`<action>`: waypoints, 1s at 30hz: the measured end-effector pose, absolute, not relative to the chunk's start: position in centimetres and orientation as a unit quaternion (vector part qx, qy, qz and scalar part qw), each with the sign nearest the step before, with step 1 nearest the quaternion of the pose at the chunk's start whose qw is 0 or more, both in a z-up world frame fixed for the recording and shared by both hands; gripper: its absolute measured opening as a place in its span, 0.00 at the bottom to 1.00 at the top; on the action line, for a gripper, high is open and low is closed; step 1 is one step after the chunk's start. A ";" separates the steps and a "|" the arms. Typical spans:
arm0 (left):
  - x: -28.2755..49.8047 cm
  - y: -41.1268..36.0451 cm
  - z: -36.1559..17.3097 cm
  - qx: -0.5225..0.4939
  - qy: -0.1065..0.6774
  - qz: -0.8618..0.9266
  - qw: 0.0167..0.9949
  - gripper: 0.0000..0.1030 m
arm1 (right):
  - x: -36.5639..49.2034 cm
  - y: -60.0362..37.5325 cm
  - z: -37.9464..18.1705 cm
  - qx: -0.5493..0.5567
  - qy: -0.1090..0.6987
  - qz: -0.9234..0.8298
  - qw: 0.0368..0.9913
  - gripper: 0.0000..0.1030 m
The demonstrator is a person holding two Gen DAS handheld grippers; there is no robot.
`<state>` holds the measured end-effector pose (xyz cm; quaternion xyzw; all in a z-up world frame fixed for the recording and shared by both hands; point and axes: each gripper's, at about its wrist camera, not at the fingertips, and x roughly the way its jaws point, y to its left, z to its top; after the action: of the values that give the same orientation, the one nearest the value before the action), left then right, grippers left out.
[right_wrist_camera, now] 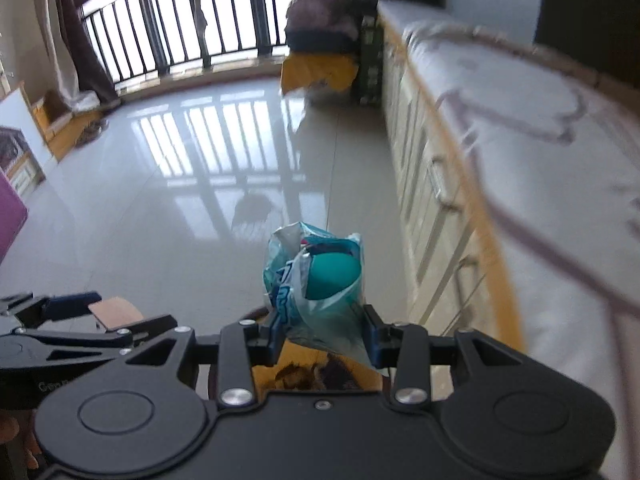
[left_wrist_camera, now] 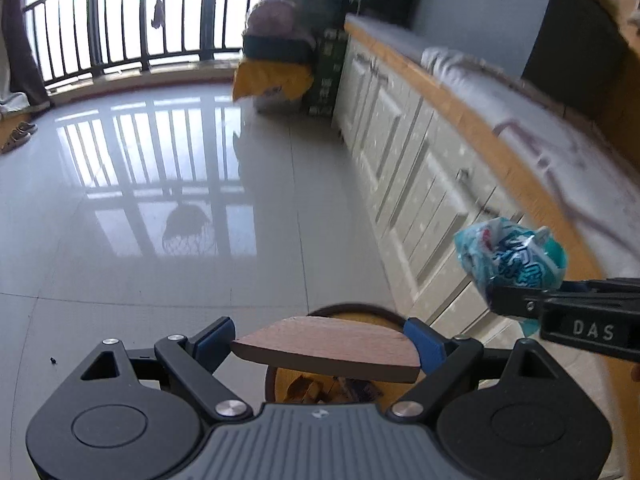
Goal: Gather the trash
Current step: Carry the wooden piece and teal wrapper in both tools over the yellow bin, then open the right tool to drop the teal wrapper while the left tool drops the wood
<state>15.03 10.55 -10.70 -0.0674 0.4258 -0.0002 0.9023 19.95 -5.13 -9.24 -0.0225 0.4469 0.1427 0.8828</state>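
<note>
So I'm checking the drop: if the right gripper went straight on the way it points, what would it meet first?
Probably the open trash bin just below the right gripper, which holds the crumpled plastic wrapper; depth is unclear.

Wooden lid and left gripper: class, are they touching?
Touching. The left wrist view shows the lid clamped between the left gripper's blue pads, one pressed on each end, above the bin.

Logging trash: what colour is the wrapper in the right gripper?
Teal-blue and white wrapper, clearest in right wrist view.
</note>
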 end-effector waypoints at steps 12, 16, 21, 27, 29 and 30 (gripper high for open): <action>17.9 10.6 -20.4 -0.067 0.524 -0.025 0.848 0.88 | 23.7 -4.2 -17.5 -0.035 0.555 0.160 0.815 0.39; 18.0 10.6 -23.1 -0.069 0.551 -0.030 0.831 0.88 | 24.5 -4.4 -20.1 -0.034 0.598 0.150 0.787 0.39; 18.3 11.6 -24.9 -0.096 0.557 -0.017 0.825 0.88 | 25.3 -5.2 -22.2 0.002 0.636 0.133 0.760 0.40; 19.5 14.5 -26.6 -0.283 0.531 0.022 0.799 0.88 | 25.5 -6.0 -24.1 0.046 0.664 0.112 0.738 0.41; 19.9 14.7 -26.9 -0.317 0.523 0.030 0.790 0.88 | 25.4 -6.1 -24.4 0.058 0.667 0.117 0.734 0.42; 20.3 14.6 -26.9 -0.319 0.522 0.032 0.790 0.88 | 25.3 -6.0 -24.6 0.058 0.668 0.119 0.732 0.42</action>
<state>20.31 14.56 -26.88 -0.3195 0.5224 0.0322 0.7899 25.32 -6.02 -24.57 0.0575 0.6685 0.1193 0.7318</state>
